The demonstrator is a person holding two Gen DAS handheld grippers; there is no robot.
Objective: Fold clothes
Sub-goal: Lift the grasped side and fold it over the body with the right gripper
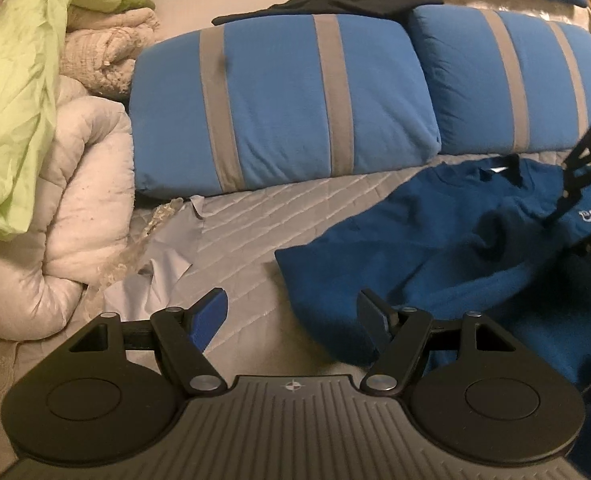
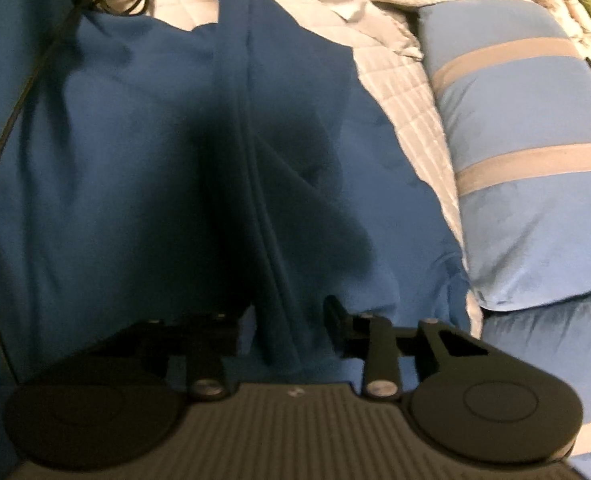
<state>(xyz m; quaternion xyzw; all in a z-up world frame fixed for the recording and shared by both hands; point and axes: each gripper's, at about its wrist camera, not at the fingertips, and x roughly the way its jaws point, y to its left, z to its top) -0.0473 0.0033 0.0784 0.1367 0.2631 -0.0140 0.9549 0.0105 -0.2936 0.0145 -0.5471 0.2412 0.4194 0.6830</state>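
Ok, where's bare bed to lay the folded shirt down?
The quilted grey bedspread is bare between the blue striped pillows, the white duvet and the blue shirt, straight ahead of the left claw. The left edge is crowded with piled bedding and a green sheet; the shirt covers the right.

Matt fleecy blue sweatshirt [image 1: 435, 240]; quilted satiny bedspread [image 1: 255, 220].

Left hand-held gripper [image 1: 291, 320] gapes empty; right hand-held gripper [image 2: 287, 320] half-closed

A quilted grey bed [image 1: 255, 216] carries a blue shirt [image 1: 435, 240] and striped pillows [image 1: 279, 108].
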